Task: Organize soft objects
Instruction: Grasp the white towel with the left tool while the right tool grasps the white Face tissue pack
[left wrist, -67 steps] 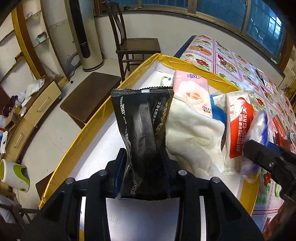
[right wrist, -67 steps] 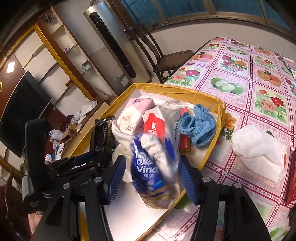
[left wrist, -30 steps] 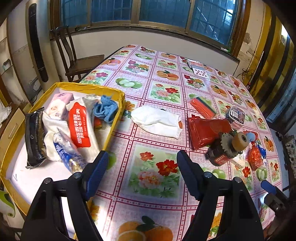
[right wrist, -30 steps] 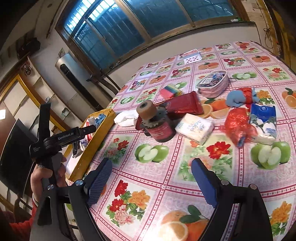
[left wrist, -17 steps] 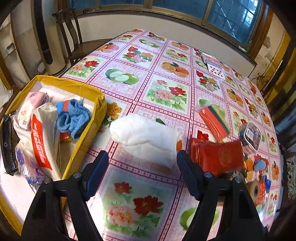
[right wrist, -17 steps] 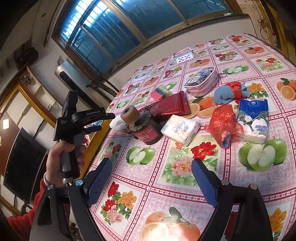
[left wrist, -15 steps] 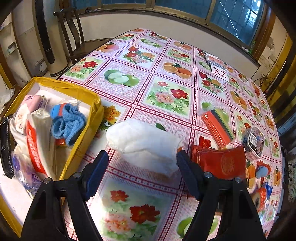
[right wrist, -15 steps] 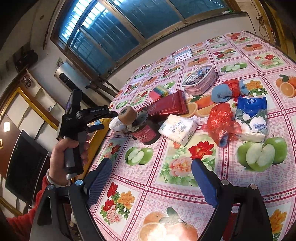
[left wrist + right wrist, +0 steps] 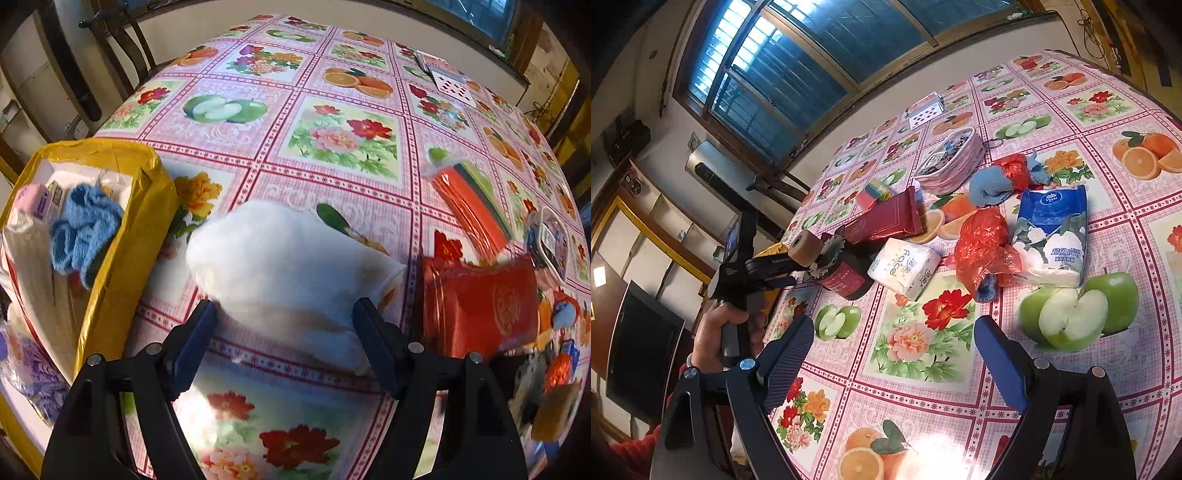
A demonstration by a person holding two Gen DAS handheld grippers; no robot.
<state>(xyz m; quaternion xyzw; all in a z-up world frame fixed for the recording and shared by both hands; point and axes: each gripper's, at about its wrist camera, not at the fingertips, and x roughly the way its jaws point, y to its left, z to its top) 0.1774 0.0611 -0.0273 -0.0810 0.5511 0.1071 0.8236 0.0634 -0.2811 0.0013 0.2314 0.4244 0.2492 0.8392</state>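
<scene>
A white soft bundle (image 9: 288, 266) lies on the flowered tablecloth just right of the yellow box (image 9: 122, 236). My left gripper (image 9: 284, 332) is open, its blue pads on either side of the bundle's near edge, apart from it. The box holds a blue knitted cloth (image 9: 83, 225) and tissue packs. My right gripper (image 9: 894, 354) hangs open over bare tablecloth, nothing between its pads. Beyond it lie a white tissue pack (image 9: 905, 266), a red plastic bag (image 9: 982, 247), a blue tissue pack (image 9: 1052, 232) and a blue cloth (image 9: 990, 184).
A red foil packet (image 9: 480, 299), a coloured pack (image 9: 469, 195) and playing cards (image 9: 454, 85) lie right of the bundle. A dark jar with a roll on top (image 9: 842, 273) and a pouch (image 9: 949, 158) stand mid-table. A hand (image 9: 720, 332) holds the left tool.
Both grippers let go of their packs in the box and drew out. The left one has since closed in on the white bundle. The right one has barely shifted over the table.
</scene>
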